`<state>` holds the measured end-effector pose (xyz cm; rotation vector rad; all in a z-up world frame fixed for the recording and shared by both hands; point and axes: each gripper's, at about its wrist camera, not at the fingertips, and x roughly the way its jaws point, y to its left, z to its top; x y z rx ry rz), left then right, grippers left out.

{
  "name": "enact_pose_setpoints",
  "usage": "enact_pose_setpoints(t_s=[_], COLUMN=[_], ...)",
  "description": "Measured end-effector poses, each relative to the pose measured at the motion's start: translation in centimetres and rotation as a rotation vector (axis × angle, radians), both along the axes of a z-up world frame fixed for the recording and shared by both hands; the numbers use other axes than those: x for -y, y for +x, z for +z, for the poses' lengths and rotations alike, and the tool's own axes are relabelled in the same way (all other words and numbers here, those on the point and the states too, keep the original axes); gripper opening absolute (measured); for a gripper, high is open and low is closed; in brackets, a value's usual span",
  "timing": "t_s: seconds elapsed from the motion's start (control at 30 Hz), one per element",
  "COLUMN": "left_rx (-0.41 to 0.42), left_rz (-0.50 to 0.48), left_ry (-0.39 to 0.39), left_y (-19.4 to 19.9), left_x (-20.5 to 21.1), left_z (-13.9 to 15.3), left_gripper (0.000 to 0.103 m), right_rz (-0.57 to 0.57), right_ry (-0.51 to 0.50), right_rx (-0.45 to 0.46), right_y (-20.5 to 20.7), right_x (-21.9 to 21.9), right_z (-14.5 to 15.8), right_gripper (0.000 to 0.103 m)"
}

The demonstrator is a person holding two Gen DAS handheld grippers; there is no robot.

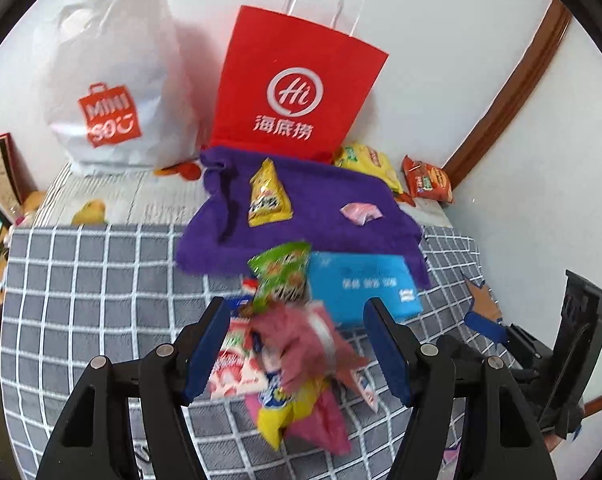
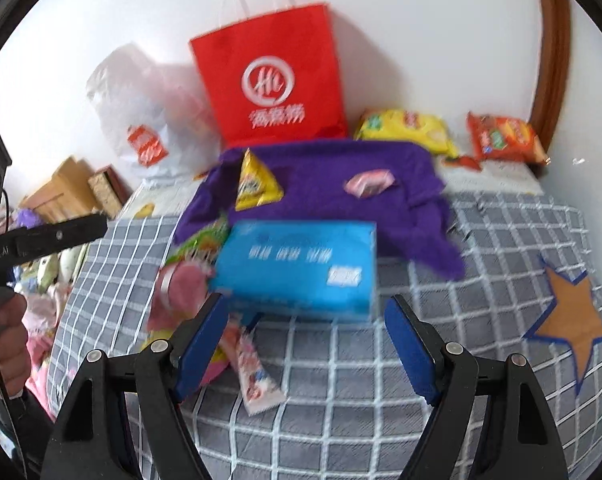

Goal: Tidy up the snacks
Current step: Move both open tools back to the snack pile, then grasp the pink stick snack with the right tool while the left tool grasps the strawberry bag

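A bed with a grey checked cover (image 2: 341, 360) carries everything, with a white shopping bag (image 1: 113, 80) and a red paper bag (image 1: 297, 80) upright against the wall behind. A purple cloth (image 2: 325, 184) is spread in front of them, with a yellow snack packet (image 1: 267, 196) and a small pink wrapper (image 1: 361, 212) on it. A blue box (image 2: 301, 268) lies on the cloth's near edge. Beside the box is a heap of snack packets (image 1: 289, 352), blurred. The left gripper (image 1: 297, 352) hangs just over that heap, jaws apart and clamping nothing. The right gripper (image 2: 305, 352) points at the blue box, jaws wide and empty.
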<state>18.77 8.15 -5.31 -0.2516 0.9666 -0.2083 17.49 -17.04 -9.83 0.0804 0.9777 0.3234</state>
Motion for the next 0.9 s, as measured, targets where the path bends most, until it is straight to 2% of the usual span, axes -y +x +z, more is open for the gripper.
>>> enact_pose_setpoints(t_s=[0.1, 0.2, 0.27, 0.33, 0.43, 0.6, 0.67, 0.7, 0.77, 0.8, 0.9], left_rx=[0.001, -0.007, -0.016, -0.027, -0.034, -0.036, -0.041, -0.045, -0.060, -0.070, -0.108], left_rz=[0.012, 0.031, 0.043, 0.049, 0.055, 0.072, 0.075, 0.080, 0.092, 0.099, 0.114], left_ry=[0.007, -0.002, -0.010, -0.020, -0.034, -0.024, -0.027, -0.026, -0.025, -0.023, -0.043], left_y=[-1.2, -2.3, -2.9, -3.3, -3.8, -4.2, -4.1, -3.9, -3.5, -3.2, -2.2], left_x=[-0.5, -1.2, -1.8, -2.2, -2.9, -3.8, -4.1, -4.2, -4.4, -4.5, -4.9], left_z=[-0.8, -1.7, -2.4, -2.9, -3.6, -4.2, -4.7, -5.0, -5.8, -6.4, -8.0], left_gripper=[0.067, 0.067, 0.067, 0.067, 0.067, 0.067, 0.067, 0.067, 0.067, 0.067, 0.066], right_rz=[0.054, 0.101, 0.133, 0.143, 0.178, 0.185, 0.194, 0.199, 0.209, 0.213, 0.215], right_ry=[-0.035, -0.052, -0.033, -0.015, 0.037, 0.016, 0.020, 0.018, 0.008, 0.002, 0.008], right_rx=[0.009, 0.006, 0.002, -0.013, -0.035, -0.051, -0.072, -0.077, -0.076, -0.074, -0.080], right_y=[-1.3, -1.9, -2.1, -2.0, -1.6, -0.2, 0.2, 0.2, 0.0, -0.2, -1.2], right_x=[-1.8, -3.1, -3.9, -4.4, -5.5, -6.9, -7.3, -7.4, -7.5, -7.4, -6.7], right_z=[-1.4, -2.8, -4.2, -5.2, -6.3, -7.8, -8.4, -8.6, -8.8, -8.8, -8.5], right_gripper=[0.072, 0.070, 0.064, 0.054, 0.053, 0.052, 0.045, 0.037, 0.033, 0.023, 0.019])
